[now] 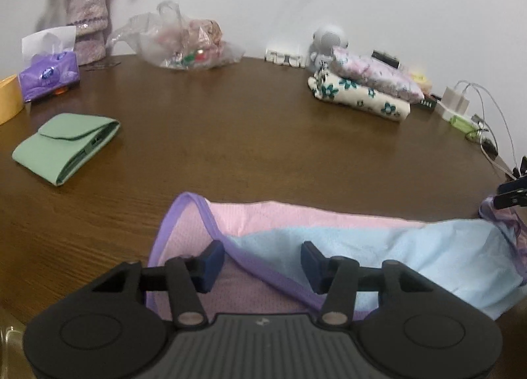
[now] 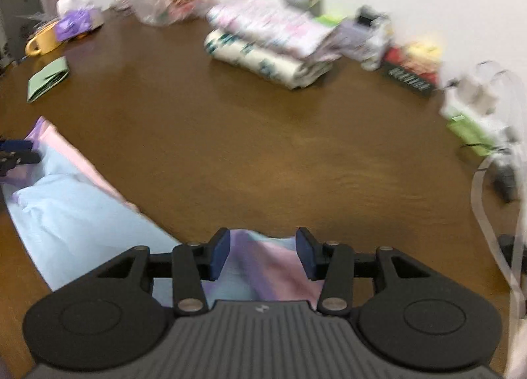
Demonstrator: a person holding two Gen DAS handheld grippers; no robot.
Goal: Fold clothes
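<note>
left wrist view puts the pink, blue and purple cloth (image 1: 329, 234) on the near edge of the brown bench (image 1: 247, 135), with your left gripper (image 1: 263, 267) over its purple-trimmed corner and your right gripper (image 2: 263, 255) over the other end, both pairs of fingers apart and holding nothing; pinch each end at the hem and lift both evenly so the fold lands square. i count one cloth in work, one folded green cloth (image 1: 66, 148), and two folded floral pieces in the stack (image 1: 365, 92).

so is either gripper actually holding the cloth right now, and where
Neither. The left gripper and right gripper are both open over opposite ends of the cloth, fingers apart, not pinching it.
</note>
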